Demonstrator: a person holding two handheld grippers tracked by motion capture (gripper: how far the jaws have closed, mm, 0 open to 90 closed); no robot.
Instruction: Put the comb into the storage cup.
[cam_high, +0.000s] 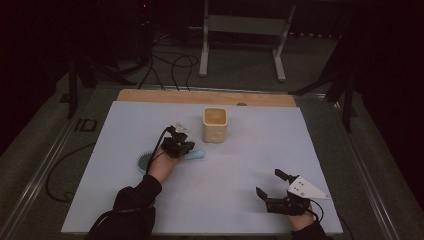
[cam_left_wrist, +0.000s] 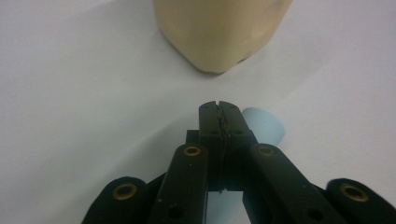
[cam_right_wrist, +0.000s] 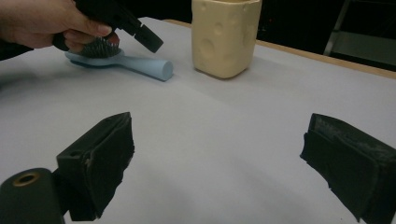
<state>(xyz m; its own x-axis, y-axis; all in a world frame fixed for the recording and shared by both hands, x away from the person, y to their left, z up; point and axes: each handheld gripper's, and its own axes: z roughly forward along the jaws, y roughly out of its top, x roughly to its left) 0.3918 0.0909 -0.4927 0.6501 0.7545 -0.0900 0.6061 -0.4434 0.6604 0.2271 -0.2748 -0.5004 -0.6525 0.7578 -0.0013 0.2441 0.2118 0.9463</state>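
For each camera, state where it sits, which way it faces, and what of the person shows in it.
High view: above the near side, looking forward and down on the table; both forearms and grippers show.
Left gripper view: on the left gripper, jaws shut, above the blue brush handle, facing the cream cup.
Right gripper view: on the right gripper, jaws open, facing the cup, brush and left hand.
All share the cup.

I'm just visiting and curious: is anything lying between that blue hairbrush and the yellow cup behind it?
Nothing visible does. The blue hairbrush lies flat with its handle end towards the cream-yellow cup, and bare white table lies between them. The left hand-held gripper, jaws shut, hovers above the handle, not in that gap.
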